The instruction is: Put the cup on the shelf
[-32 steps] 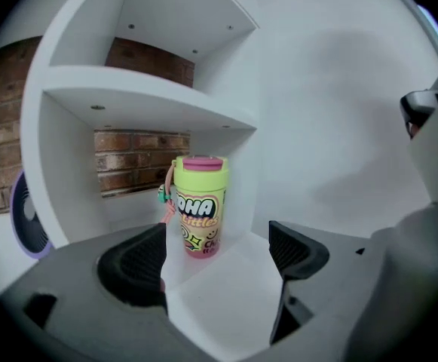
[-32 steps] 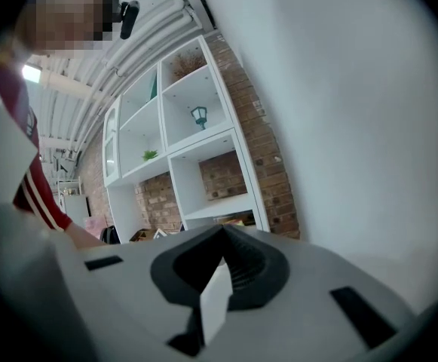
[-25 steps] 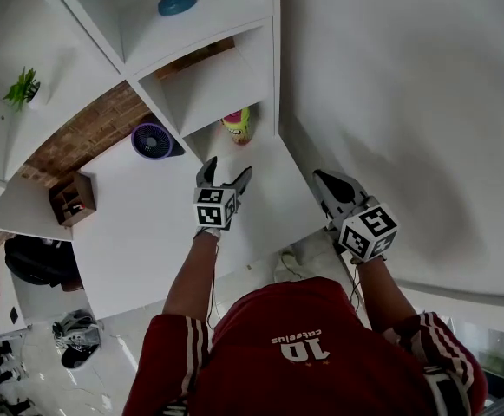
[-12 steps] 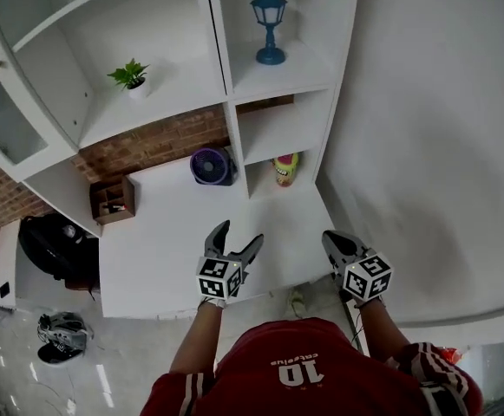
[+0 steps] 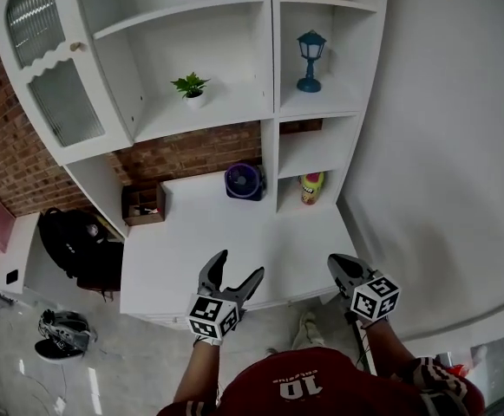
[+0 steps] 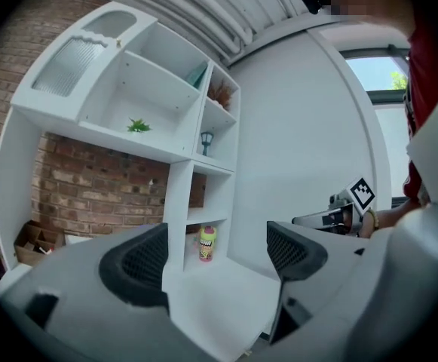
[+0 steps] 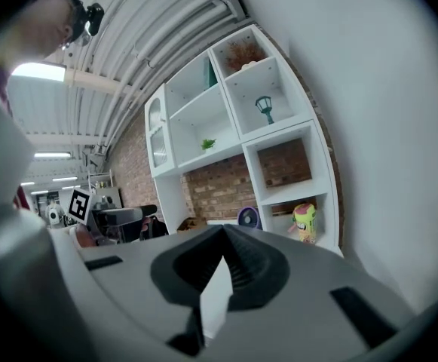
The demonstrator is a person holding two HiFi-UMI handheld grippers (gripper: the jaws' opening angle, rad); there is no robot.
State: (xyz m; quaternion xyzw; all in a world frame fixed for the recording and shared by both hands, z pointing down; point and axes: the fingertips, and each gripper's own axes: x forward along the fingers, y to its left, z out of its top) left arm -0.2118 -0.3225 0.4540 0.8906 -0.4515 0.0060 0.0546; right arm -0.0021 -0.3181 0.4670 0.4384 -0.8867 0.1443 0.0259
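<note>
The cup [image 5: 310, 187], yellow-green with a pink lid, stands upright in the lowest right cubby of the white shelf unit [image 5: 269, 120], on the white desk [image 5: 191, 241]. It also shows in the left gripper view as the cup [image 6: 206, 243] and in the right gripper view as the cup [image 7: 304, 222]. My left gripper [image 5: 234, 276] hovers open and empty over the desk's front edge, far from the cup. My right gripper [image 5: 337, 265] is shut with nothing in it, at the desk's front right corner.
A purple fan [image 5: 244, 181] stands left of the cup's cubby. A wooden box [image 5: 143, 203] sits at the desk's back left. Higher shelves hold a potted plant [image 5: 191, 87] and a blue lantern [image 5: 310, 59]. A white wall [image 5: 442, 146] runs along the right. A black bag [image 5: 78, 241] lies on the floor.
The view has pulled back and tilted up, showing more of the shelf unit. Both grippers now sit nearer the desk's front edge, farther from the cup. Jaw states are unchanged.
</note>
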